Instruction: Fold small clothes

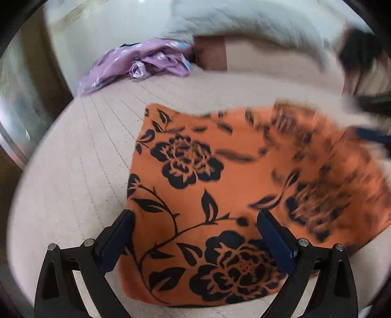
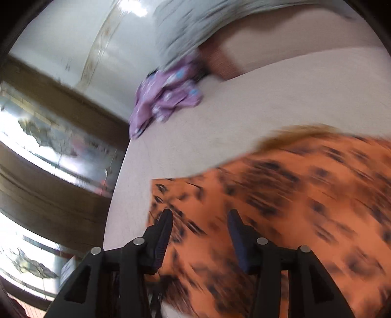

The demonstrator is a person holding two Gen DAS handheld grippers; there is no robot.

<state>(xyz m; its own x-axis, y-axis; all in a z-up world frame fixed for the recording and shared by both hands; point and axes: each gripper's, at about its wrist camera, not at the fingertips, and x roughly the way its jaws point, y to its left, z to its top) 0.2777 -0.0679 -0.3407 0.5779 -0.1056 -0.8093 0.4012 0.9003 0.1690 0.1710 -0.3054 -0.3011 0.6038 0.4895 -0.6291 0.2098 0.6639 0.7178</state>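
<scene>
floral cloth (image 1: 207,176) on bed (image 1: 73,171) | crumpled garment (image 1: 136,63) behind, left

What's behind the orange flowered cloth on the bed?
Behind the orange cloth, a crumpled purple garment lies on the beige bedcover below a white quilt. Anything underneath the cloth is hidden.

The orange floral cloth (image 1: 207,186) blurs rightward (perhaps lifted), its right edge cut off.

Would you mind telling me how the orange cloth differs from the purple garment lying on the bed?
The orange cloth has a bold black flower print; the purple garment has small pale marks. The orange cloth lies spread mostly flat, close under both tools; the purple garment sits crumpled in a heap at the bed's far edge. Both rest on the same bed.
</scene>
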